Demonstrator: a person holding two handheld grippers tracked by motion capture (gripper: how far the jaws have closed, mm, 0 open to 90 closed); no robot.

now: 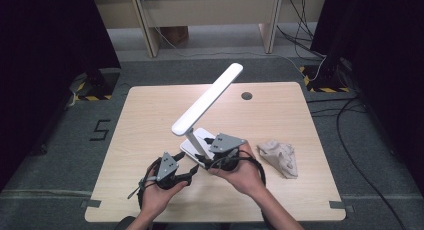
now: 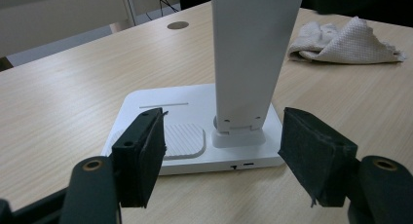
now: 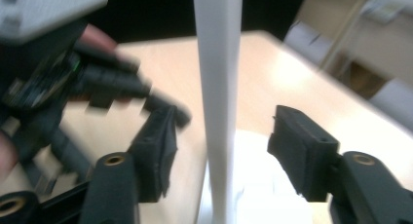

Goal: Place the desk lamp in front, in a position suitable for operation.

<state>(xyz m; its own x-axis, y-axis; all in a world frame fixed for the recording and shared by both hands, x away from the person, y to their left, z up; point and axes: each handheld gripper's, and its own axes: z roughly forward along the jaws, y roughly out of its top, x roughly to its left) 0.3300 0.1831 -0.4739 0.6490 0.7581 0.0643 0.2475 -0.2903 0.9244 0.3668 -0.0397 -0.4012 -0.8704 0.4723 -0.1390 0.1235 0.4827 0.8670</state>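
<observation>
A white desk lamp stands near the table's front middle, with a flat base, a short post and a long head slanting up and away. In the left gripper view the base and post lie just beyond my left gripper, which is open and holds nothing. In the high view that gripper sits at the base's front left corner. My right gripper comes in from the right at the post. Its jaws stand open on either side of the post without touching it.
A crumpled beige cloth lies on the table right of the lamp, also seen far right in the left gripper view. A round cable hole sits near the far edge. Wooden bench legs and cables stand beyond the table.
</observation>
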